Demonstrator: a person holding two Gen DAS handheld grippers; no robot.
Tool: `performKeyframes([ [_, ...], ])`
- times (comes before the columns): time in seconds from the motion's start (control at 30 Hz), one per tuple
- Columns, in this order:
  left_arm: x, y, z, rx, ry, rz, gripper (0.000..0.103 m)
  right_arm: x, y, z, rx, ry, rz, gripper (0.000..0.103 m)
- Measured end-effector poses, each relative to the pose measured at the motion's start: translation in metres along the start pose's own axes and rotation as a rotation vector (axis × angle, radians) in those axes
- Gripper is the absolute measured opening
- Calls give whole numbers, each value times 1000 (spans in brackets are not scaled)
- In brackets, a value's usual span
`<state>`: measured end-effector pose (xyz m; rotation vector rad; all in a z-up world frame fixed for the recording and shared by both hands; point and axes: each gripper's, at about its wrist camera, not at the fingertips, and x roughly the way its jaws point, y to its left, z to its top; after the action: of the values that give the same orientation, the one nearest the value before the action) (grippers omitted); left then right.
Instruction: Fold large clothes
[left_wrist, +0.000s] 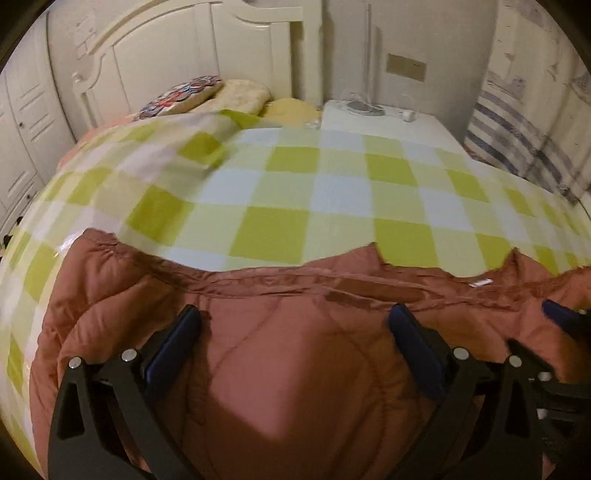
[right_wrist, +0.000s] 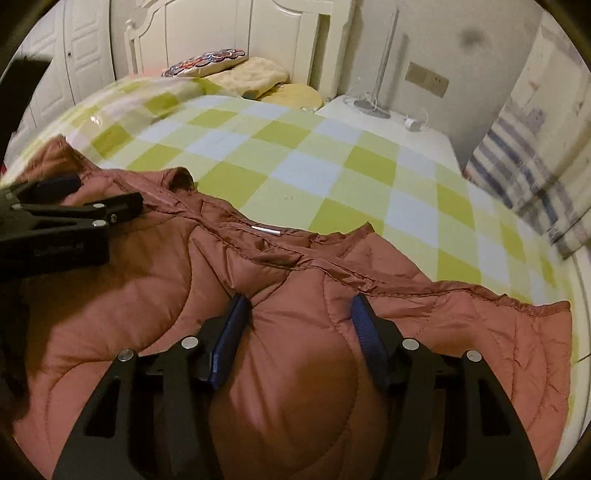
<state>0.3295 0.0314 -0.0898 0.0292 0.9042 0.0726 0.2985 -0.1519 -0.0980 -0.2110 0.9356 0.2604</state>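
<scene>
Padding of the rust quilted jacket (left_wrist: 295, 369) fills the left wrist view, spread on the checked bedsheet (left_wrist: 280, 192) toward the foot end, well away from the pillows (left_wrist: 243, 94). The left gripper (left_wrist: 295, 321) is seen with jaws spread wide, puffed fabric bulging between them without being pinched. From the right wrist view, the right gripper (right_wrist: 301, 306) is likewise held spread over the jacket (right_wrist: 295, 369), just short of its seamed edge. Slick, thick fabric could be lost if too shallow a bite is taken.

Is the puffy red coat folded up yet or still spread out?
Mostly spread out: the quilted rust-red padded jacket lies wide across the green-checked bedsheet, its collar edge exposed.
</scene>
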Motion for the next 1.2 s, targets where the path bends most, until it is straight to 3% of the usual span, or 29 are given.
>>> performKeyframes([
  [0.1, 2, 1, -1, 4, -6, 6, 101, -33, -10, 3, 41, -85, 21, 60],
  [0.2, 4, 2, -1, 1, -12, 5, 101, -57, -32, 1, 95, -150, -18, 62],
  [0.33, 0, -2, -1, -3, -12, 2, 101, -39, -81, -23, 227, -88, -113, 73],
  [0.4, -1, -3, -1, 0, -12, 2, 101, -15, -101, -37, 316, -26, -50, 74],
  [0.47, -1, -2, 0, -2, -12, 3, 101, -24, -103, -34, 318, -38, -9, 74],
  [0.57, 0, 1, 1, -14, -9, -5, 101, -62, -107, -32, 327, -155, 42, 75],
  [0.67, 0, 0, 0, -15, -10, -5, 101, -87, -126, -40, 407, -213, -33, 83],
  [0.73, 0, 0, 0, -16, -12, -7, 101, -64, -131, -49, 421, -139, -55, 84],
  [0.8, 0, -1, -1, -15, -15, -9, 101, -22, -120, -61, 355, -20, -52, 89],
  [0.93, -1, -2, 5, 28, 17, -7, 101, -23, -108, -53, 296, -21, -119, 91],
  [1.0, -12, 10, 9, 41, -19, 6, 101, -24, -111, -55, 311, -27, -100, 91],
  [1.1, -26, 61, 9, -32, -106, 29, 101, -23, -118, -57, 332, -34, -65, 92],
  [1.2, 4, 99, 2, -115, 1, 15, 101, -19, -116, -57, 323, -27, -62, 93],
])
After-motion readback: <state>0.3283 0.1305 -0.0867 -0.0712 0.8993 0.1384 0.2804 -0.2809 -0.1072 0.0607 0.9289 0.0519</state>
